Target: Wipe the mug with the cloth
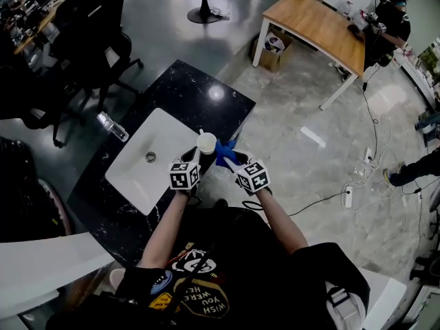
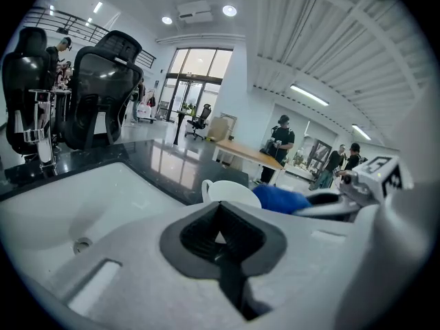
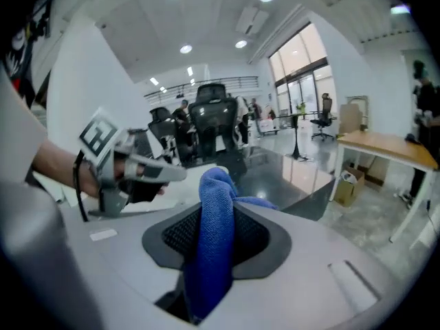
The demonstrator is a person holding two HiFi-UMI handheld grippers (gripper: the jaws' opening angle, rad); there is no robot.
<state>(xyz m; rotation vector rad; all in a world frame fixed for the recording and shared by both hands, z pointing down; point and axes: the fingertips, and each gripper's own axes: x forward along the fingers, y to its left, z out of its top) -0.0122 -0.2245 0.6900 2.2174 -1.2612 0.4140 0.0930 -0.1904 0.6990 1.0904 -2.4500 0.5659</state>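
Note:
A white mug point(image 1: 206, 142) hangs over the right edge of the white sink point(image 1: 141, 177). My left gripper point(image 1: 198, 155) is shut on the mug, whose rim and handle show just past the jaws as the mug point(image 2: 230, 191) in the left gripper view. My right gripper point(image 1: 234, 160) is shut on a blue cloth point(image 1: 225, 150). The cloth touches the mug's right side. In the right gripper view the cloth point(image 3: 214, 212) runs up between the jaws and folds over their tips. The mug's lower part is hidden.
The sink is set in a black speckled counter point(image 1: 206, 95). A clear bottle point(image 1: 112, 126) lies left of the sink. Black office chairs point(image 1: 89, 40) stand at the far left and a wooden table point(image 1: 316, 23) at the far right. Cables point(image 1: 357, 184) trail over the floor.

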